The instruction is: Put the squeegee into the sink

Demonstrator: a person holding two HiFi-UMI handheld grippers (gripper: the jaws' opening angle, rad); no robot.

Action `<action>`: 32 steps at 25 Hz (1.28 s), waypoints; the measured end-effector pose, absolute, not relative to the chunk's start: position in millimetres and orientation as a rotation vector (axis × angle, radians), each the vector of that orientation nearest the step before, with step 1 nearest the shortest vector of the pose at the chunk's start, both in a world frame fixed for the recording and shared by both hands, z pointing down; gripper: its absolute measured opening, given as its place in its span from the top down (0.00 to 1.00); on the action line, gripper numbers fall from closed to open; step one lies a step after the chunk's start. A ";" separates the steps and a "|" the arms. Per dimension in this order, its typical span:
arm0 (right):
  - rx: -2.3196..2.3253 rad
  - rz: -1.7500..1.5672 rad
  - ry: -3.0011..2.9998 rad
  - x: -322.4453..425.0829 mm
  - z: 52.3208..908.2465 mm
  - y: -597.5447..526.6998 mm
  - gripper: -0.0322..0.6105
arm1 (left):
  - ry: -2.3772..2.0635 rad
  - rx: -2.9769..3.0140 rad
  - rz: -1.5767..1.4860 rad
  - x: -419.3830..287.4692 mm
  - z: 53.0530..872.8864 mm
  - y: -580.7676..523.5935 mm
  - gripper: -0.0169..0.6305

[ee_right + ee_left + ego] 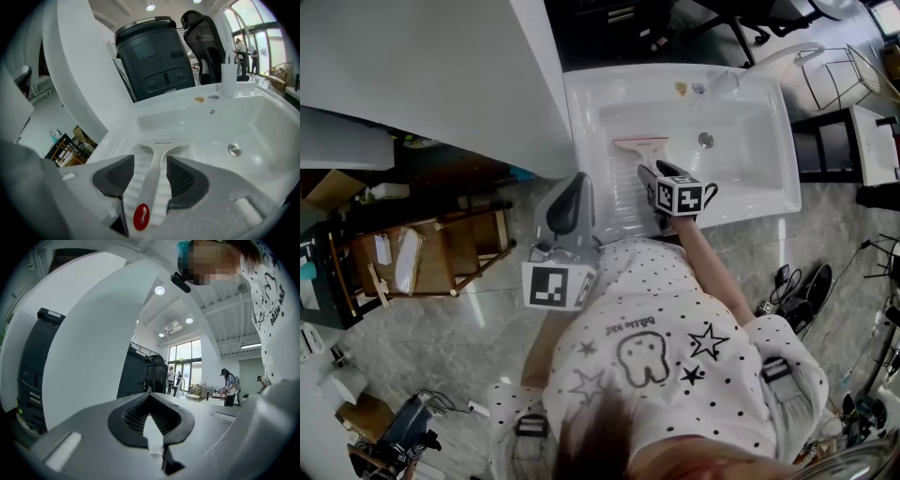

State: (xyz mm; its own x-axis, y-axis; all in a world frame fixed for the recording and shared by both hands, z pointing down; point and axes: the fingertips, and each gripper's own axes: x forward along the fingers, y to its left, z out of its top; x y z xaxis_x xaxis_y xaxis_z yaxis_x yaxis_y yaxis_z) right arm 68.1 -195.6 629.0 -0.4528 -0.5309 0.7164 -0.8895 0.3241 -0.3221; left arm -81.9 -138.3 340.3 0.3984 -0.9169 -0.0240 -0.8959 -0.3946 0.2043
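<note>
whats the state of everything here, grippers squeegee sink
white squeegee with a red spot on its handle, lying in the sink, not gripped
white rectangular sink, holds the squeegee, no standing water
right gripper, open, jaws either side of the handle, not touching
left gripper, shut, empty

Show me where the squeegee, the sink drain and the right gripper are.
squeegee (151, 183), right gripper view, middle of its white handle.
sink drain (234, 149), right gripper view, centre of the metal plug.
right gripper (654, 172), head view, midway between its fingertips.
</note>
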 end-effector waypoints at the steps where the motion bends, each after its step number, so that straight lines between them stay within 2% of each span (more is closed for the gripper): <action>1: 1.256 0.961 -2.115 68.1 626.4 -196.7 0.62 | -1.630 2.491 -0.199 -82.4 340.0 -138.0 0.98; 8: 1.297 0.909 -2.150 71.5 614.3 -201.8 0.66 | -1.634 2.489 -0.196 -83.1 339.9 -137.2 0.98; 16: 1.397 0.822 -2.162 80.7 603.3 -209.6 0.95 | -1.640 2.488 -0.202 -84.5 339.9 -137.1 0.98; 32: 1.455 0.695 -2.296 77.7 556.5 -215.4 0.96 | -1.624 2.490 -0.193 -80.1 341.1 -135.5 0.98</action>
State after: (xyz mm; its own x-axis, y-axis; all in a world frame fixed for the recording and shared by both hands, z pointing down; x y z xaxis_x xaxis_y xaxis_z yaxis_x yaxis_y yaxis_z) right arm 77.7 -215.4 556.5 -0.4213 -0.7435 0.5194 -0.9067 0.3577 -0.2235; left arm -80.1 -135.5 341.1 0.4013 -0.9157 -0.0191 -0.8947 -0.3964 0.2060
